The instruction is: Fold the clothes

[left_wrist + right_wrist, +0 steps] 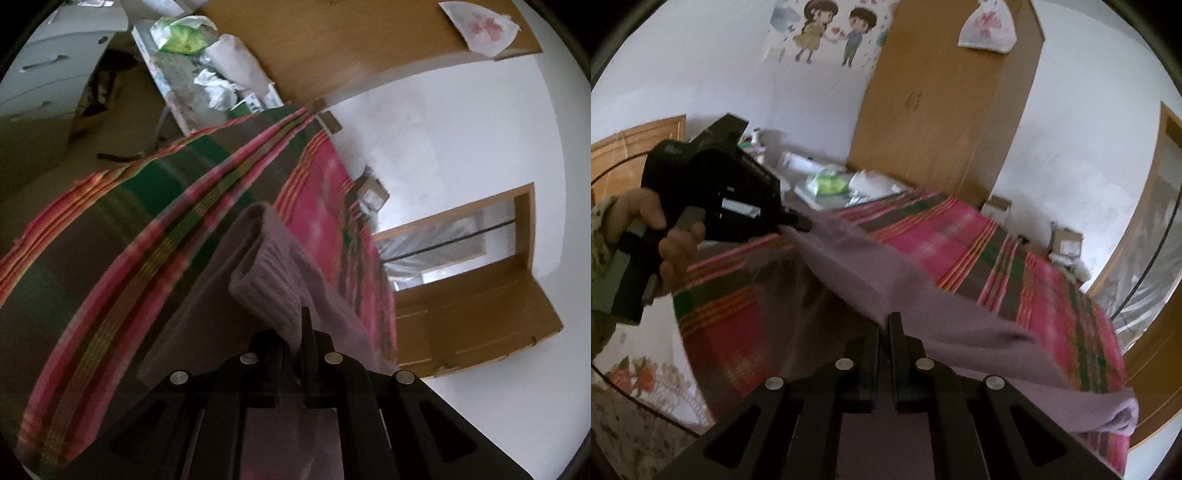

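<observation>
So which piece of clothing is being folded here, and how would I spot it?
Find the bed with the pink, green and brown striped blanket. Stretched in the air above it is the mauve garment, plain and unpatterned, pinched between the left gripper and the right gripper. It alone is plain, with a ribbed cuff.

We see mauve ribbed knit garment [269, 280]: soft, matt | striped pink-green woven bed cover [964, 236]: coarse cloth | tall wooden wardrobe [938, 103]: smooth, slightly glossy | black grippers [884, 328]: matt plastic
</observation>
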The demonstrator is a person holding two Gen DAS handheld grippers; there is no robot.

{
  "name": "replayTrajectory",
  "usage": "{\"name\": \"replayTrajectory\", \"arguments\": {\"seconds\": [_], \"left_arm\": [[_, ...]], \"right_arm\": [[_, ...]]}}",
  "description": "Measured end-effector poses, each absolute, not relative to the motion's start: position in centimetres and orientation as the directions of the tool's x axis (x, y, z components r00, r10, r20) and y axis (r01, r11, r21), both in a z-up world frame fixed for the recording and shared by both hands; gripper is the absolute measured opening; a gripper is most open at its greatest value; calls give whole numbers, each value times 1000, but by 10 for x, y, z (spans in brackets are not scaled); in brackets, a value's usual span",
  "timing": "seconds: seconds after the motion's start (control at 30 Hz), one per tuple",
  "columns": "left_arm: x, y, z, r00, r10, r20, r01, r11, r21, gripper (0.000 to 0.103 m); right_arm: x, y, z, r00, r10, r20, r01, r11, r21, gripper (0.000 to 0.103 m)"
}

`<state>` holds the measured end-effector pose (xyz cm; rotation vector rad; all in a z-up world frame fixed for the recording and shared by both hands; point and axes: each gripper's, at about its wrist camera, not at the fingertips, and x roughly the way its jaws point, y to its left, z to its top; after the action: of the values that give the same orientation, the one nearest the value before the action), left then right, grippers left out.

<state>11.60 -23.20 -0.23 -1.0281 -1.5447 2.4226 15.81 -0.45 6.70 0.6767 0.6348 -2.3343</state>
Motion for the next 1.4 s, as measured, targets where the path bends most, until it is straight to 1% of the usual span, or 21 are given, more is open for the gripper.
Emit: {"name": "replayTrajectory", "arguments": {"seconds": [0.37,0.53,0.7,0.93,1.03,1.07,1.17,1.2,1.27,1.37,1.4], "left_arm": [[127,-236,-28,-731,381,-566,341,-515,-787,6],[128,-237,-30,-716,380,-586,361,-518,-776,7],[134,-239,-31,-707,387,-592,371,-510,-776,8],[147,-244,-26,-705,372,-605,383,-518,-765,9],[151,-245,-24,-703,362,-612,393,-519,-759,10],[152,-245,-22,-704,355,-616,395,-525,-754,12],[156,-246,-18,-707,344,-618,396,-532,-749,12],[157,-245,-15,-712,334,-618,393,-540,-744,16],[162,-242,-5,-732,290,-616,377,-581,-721,18],[168,-236,10,-763,223,-607,356,-639,-682,18],[171,-235,15,-772,201,-603,349,-658,-668,18]], "right_arm": [[153,-3,29,-550,-425,-719,721,-676,-152,5],[141,0,16,-480,-437,-761,725,-686,-64,9],[136,9,15,-438,-464,-770,727,-686,0,11],[132,47,28,-398,-539,-743,697,-704,136,12],[132,70,36,-450,-524,-723,652,-746,135,12],[131,80,38,-474,-513,-715,625,-769,137,12],[122,110,41,-533,-475,-700,528,-833,162,12],[118,122,40,-556,-449,-699,485,-859,165,13],[111,145,41,-598,-397,-696,399,-901,171,13],[103,178,45,-642,-350,-682,293,-934,203,14],[100,187,46,-657,-335,-675,262,-941,212,17]]}}
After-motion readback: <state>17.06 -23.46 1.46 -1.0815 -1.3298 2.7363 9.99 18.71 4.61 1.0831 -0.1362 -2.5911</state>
